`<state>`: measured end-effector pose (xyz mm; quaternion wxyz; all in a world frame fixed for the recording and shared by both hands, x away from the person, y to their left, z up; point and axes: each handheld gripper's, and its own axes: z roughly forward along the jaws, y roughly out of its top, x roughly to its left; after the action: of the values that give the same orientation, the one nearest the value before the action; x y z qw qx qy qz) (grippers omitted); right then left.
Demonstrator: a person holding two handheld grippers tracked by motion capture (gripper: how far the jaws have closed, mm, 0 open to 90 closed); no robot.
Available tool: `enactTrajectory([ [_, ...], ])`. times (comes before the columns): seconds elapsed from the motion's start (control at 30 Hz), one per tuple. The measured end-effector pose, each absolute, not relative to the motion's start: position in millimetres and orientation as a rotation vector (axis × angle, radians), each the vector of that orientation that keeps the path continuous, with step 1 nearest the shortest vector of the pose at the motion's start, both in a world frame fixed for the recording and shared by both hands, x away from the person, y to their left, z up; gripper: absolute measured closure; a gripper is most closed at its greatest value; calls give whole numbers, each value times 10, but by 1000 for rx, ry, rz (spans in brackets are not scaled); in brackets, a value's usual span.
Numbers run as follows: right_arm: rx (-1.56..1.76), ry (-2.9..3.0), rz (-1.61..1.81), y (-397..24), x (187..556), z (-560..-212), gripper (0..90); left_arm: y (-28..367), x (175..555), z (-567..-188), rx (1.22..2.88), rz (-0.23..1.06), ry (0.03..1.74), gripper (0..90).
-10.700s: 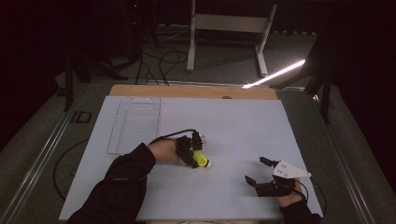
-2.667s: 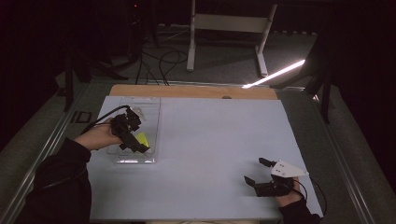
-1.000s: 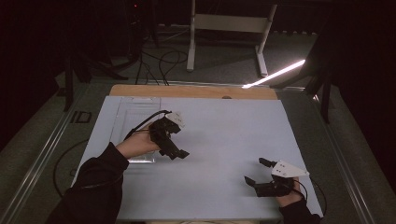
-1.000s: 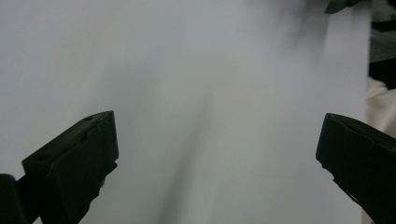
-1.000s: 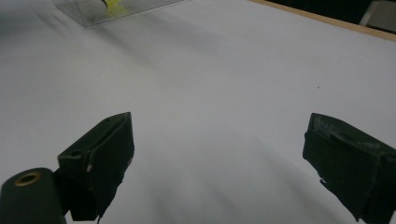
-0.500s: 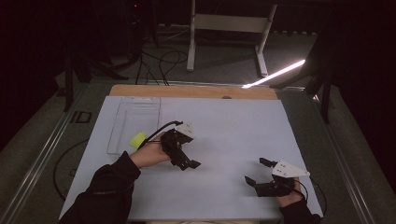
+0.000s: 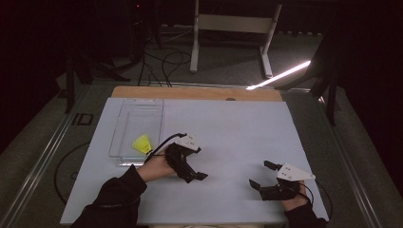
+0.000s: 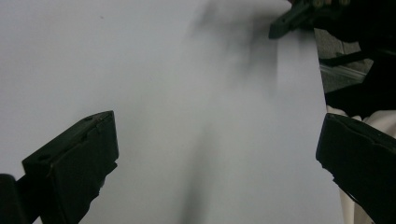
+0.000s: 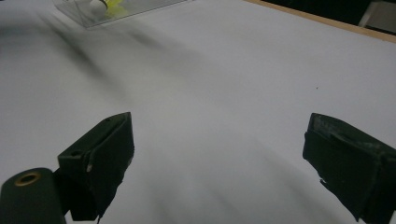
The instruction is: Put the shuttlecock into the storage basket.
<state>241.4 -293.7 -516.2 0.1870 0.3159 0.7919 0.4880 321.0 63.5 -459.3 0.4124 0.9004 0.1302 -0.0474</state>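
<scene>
Yellow shuttlecock is lying inside the clear tray, at the tray's near end, untouched. Left gripper is hovering over the white table just right of the tray's near corner, jaws spread wide with nothing between them. Right gripper is sitting well to the right of the tray, near the table's front edge, jaws also apart and empty. Nothing is blocking the shuttlecock; it is probably resting on its side, though blur makes that unclear.
</scene>
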Motion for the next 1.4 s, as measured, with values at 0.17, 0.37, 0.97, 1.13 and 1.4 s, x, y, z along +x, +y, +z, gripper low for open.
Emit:
enactTrajectory([
  [0.17, 887, 2230, 1373, -2935, 2412, -5158, 88, 740, 3162, -4685, 2216, -138, 350, 0],
  [0.37, 891, 2231, 1371, -2931, 2411, -5158, 88, 849, 3052, -4778, 2206, -106, 339, 0],
  [0.97, 896, 2230, 1371, -2934, 2415, -5162, 88, 1250, 2776, -5012, 2109, -103, 396, 0],
  [1.13, 897, 2233, 1370, -2930, 2413, -5161, 88, 1388, 2736, -5065, 2095, -104, 420, 0],
  [1.4, 899, 2234, 1370, -2929, 2415, -5163, 88, 1561, 2677, -5150, 2091, -77, 458, 0],
])
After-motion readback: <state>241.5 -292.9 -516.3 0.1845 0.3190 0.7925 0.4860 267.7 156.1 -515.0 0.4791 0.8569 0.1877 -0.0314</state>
